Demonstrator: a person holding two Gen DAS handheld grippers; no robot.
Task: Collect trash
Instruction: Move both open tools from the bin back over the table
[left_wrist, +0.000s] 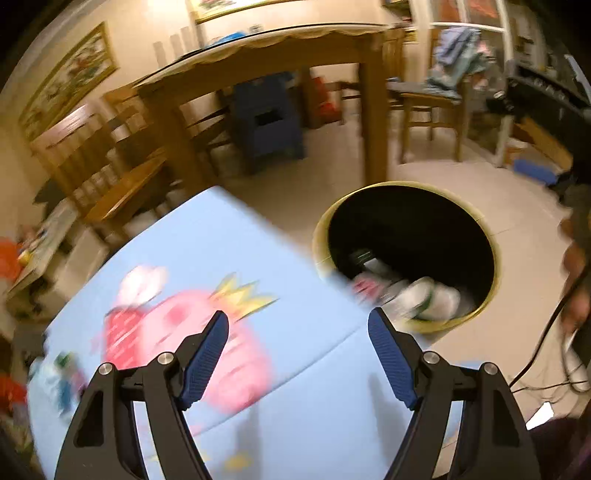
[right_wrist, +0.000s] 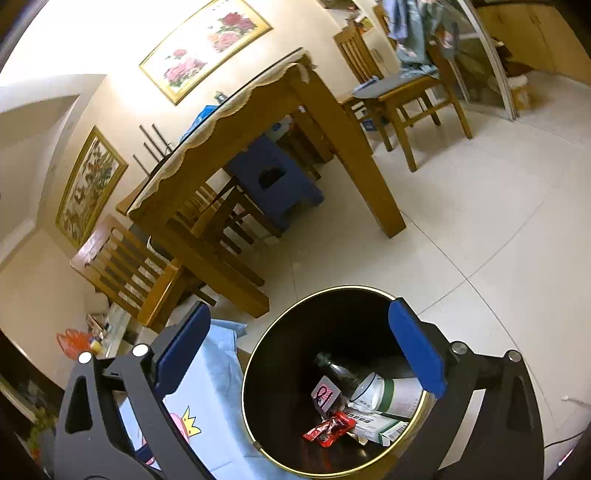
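Note:
A round bin with a gold rim (right_wrist: 258, 350) and black inside stands on the floor beside a low table with a light blue cartoon cloth (left_wrist: 229, 258). In the bin lie a red wrapper (right_wrist: 328, 430), a white cup (right_wrist: 384, 395), a flat box (right_wrist: 376, 424) and a dark bottle (right_wrist: 338, 369). My right gripper (right_wrist: 299, 347) is open and empty, directly above the bin. My left gripper (left_wrist: 297, 325) is open and empty over the blue cloth, with the bin (left_wrist: 321, 229) just to its right. The left wrist view is blurred.
A wooden dining table (right_wrist: 258, 122) with chairs (right_wrist: 129, 273) and a blue stool (right_wrist: 273, 181) under it stands behind the bin. Another chair (right_wrist: 406, 85) with clothes stands at the back right. Cables (left_wrist: 543, 354) lie on the tiled floor at right.

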